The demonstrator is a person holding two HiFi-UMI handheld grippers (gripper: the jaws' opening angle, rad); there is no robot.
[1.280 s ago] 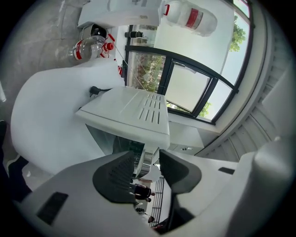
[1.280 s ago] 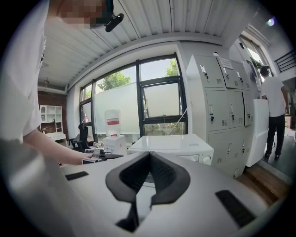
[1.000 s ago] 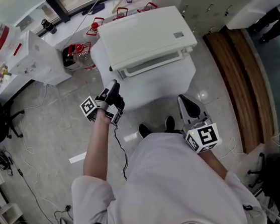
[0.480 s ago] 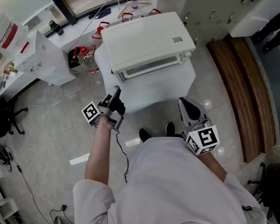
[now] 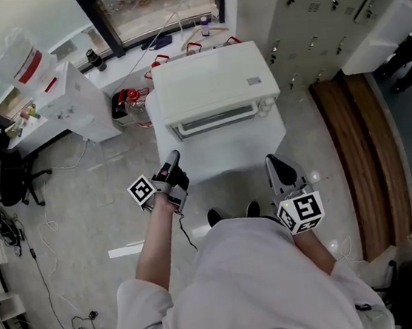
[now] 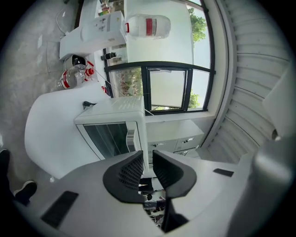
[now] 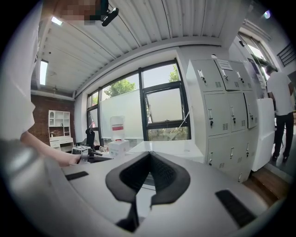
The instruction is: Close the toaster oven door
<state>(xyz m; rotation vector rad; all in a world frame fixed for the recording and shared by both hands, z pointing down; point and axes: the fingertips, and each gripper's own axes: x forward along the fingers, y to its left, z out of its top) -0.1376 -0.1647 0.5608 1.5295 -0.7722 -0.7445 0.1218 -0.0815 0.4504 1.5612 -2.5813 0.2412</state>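
Since a second ago, both arms are drawn back from the toaster oven (image 5: 211, 85) on the white surface (image 5: 227, 157) — its door (image 6: 108, 139) looks shut, so nothing is gripped. The left hand-held gripper (image 5: 172, 159) has just been narrowed, with a slight gap left; the right hand-held gripper (image 5: 274, 163) is held closed and empty.

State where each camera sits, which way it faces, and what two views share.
Head view: on the person's head, looking steeply down at the toaster oven; torso, arms, left gripper, right gripper show.
Left gripper view: rides the left gripper, faces the oven's glass door; its jaws, just closing, hold nothing.
Right gripper view: rides the right gripper, faces window and lockers; jaws together, a forearm at left.
Shared: head and left gripper views show the oven.
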